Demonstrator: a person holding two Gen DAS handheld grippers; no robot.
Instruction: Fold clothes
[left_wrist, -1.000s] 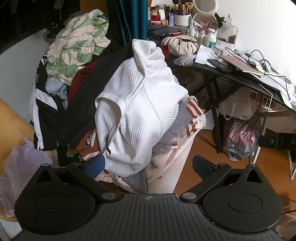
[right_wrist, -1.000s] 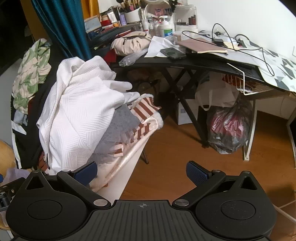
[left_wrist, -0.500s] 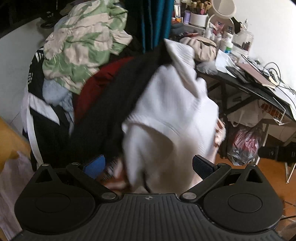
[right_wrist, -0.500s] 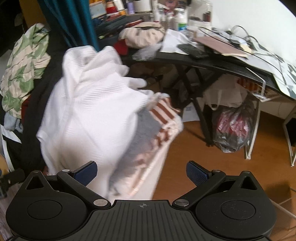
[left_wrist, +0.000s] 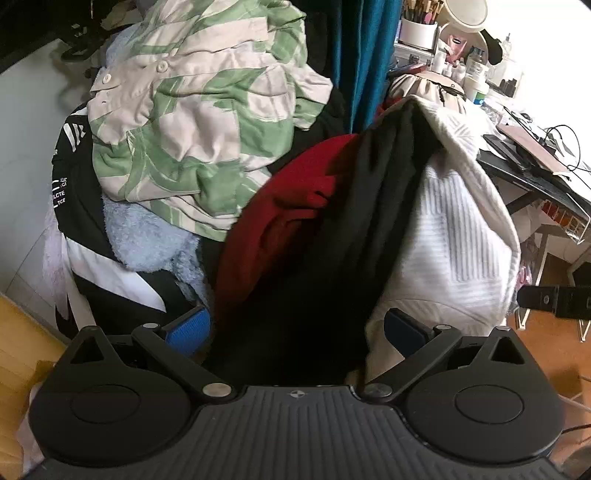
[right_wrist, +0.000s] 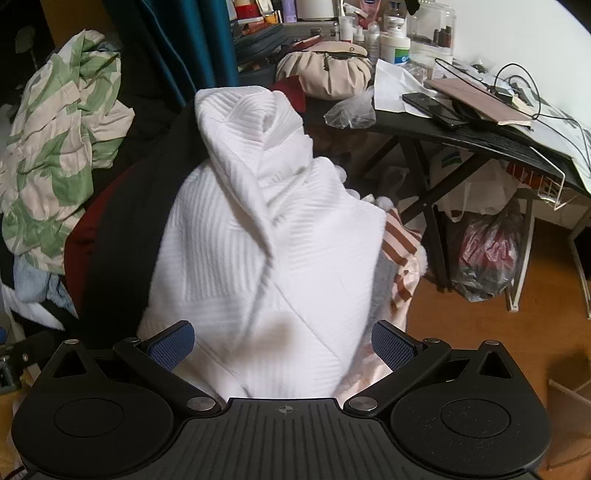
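Both grippers spread wide, gripping nothing: left gripper (left_wrist: 297, 328) over black garment (left_wrist: 332, 236), right gripper (right_wrist: 282, 341) astride white textured top (right_wrist: 269, 240) (uppermost on pile, presumably first to fold).

Change record: you have brought both claws in close to the clothes pile. Your left claw (left_wrist: 297, 328), a second ago facing the white ribbed garment (left_wrist: 458, 236), now fronts the black garment (left_wrist: 332, 258) and red garment (left_wrist: 291, 206), pads wide apart. Your right claw (right_wrist: 280, 343) now straddles the white ribbed garment's lower fold, pads spread on either side.
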